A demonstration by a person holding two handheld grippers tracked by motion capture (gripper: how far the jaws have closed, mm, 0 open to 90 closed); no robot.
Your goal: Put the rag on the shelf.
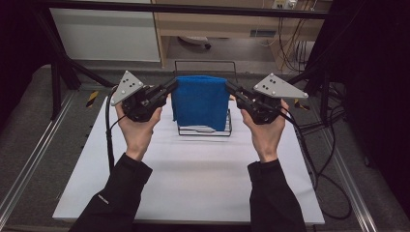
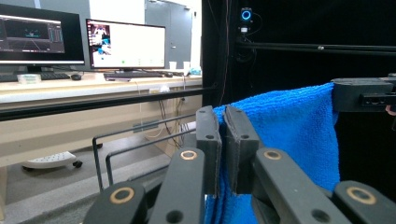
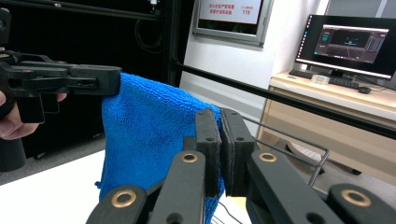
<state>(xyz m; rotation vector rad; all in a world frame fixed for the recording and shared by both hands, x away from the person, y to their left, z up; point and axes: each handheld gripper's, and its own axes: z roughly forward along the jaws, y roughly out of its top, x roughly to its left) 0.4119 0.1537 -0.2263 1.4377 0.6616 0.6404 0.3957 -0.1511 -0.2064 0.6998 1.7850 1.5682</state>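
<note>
— High view first: where is the blue towel [image 1: 200, 101]?

— It hangs stretched between my two grippers, above the wire rack [image 1: 205, 128], which stands on the white table [image 1: 193, 179].

— And your left gripper [image 1: 170, 87]?

— Its jaws are pinched tight on the towel's left top corner.

— The right gripper [image 1: 230, 88]?

— Clamped the same way on the right top corner; in the right gripper view the cloth drapes down between both.

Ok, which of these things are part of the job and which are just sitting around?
In the job:
- blue towel
- left gripper, shut on its corner
- right gripper, shut on the other corner
- wire rack below

Lying about:
- monitors
- keyboard
</note>
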